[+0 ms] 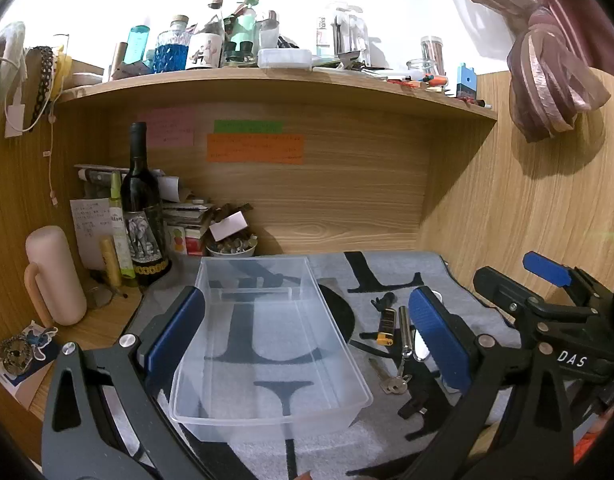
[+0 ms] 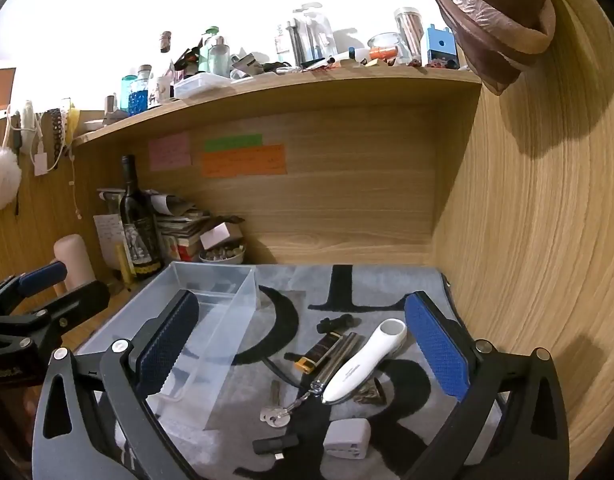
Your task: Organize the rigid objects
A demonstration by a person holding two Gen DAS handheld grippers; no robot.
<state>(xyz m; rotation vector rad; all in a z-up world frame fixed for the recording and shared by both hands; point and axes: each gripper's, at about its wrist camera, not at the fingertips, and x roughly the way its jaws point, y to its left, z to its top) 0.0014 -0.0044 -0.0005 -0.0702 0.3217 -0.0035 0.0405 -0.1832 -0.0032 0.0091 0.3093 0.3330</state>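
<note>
Right hand-held gripper jaws wide, empty, hovering over small items on the worktop's grey mat: white handled tool, keys, lighter. All look light, stiff; tool glossy, likely slippery, so grip mid-handle. Left hand-held gripper wide, straddling clear bin.

Both wrist views look slightly downward from close, side by side, sharing the clear bin
</note>
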